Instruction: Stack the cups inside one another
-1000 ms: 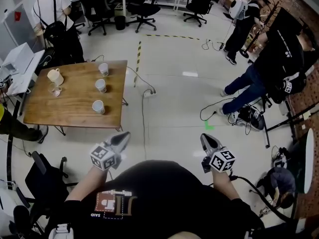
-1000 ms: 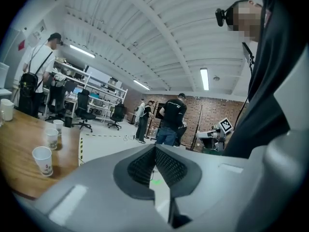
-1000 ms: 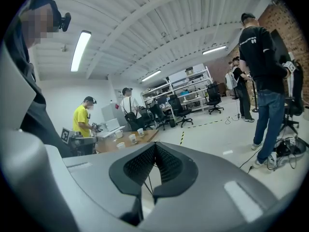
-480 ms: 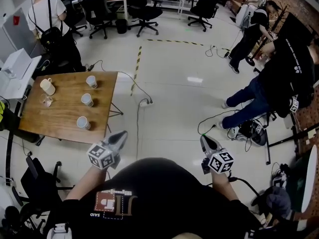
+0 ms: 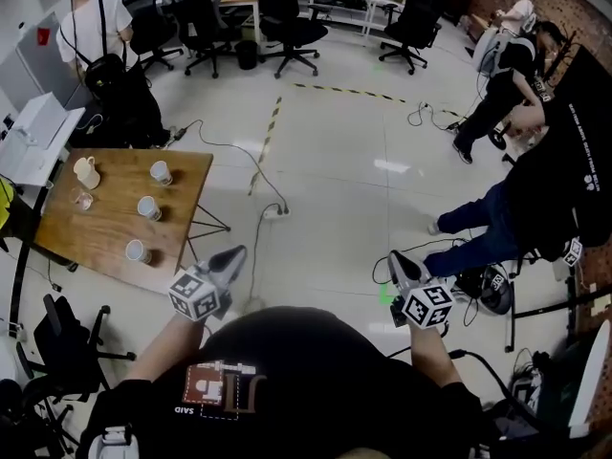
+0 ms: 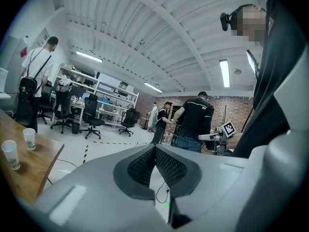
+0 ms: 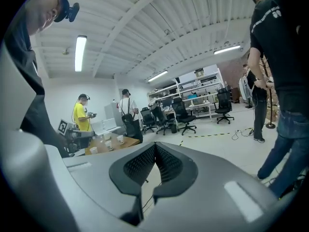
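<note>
Three white cups (image 5: 161,172) (image 5: 148,207) (image 5: 137,251) stand apart in a row on the wooden table (image 5: 105,232) at the left of the head view. A cream jug (image 5: 86,172) and a small glass (image 5: 83,200) sit beside them. Both grippers hover over bare floor, well right of the table. My left gripper (image 5: 234,253) (image 6: 155,147) is shut and empty; two of the cups (image 6: 9,153) (image 6: 30,138) show at the left edge of its view. My right gripper (image 5: 395,261) (image 7: 155,144) is also shut and empty, with the cups (image 7: 108,143) far off to its left.
A person with a backpack (image 5: 96,36) stands behind the table. People in black (image 5: 564,161) are at the right. Office chairs (image 5: 287,17) line the back, another chair (image 5: 67,338) stands at the lower left. Cables (image 5: 273,208) and striped tape (image 5: 268,127) lie on the floor.
The table with the cups has slid left and shrunk in the head view as I move across the room. Both grippers keep their place in front of me, still shut.
</note>
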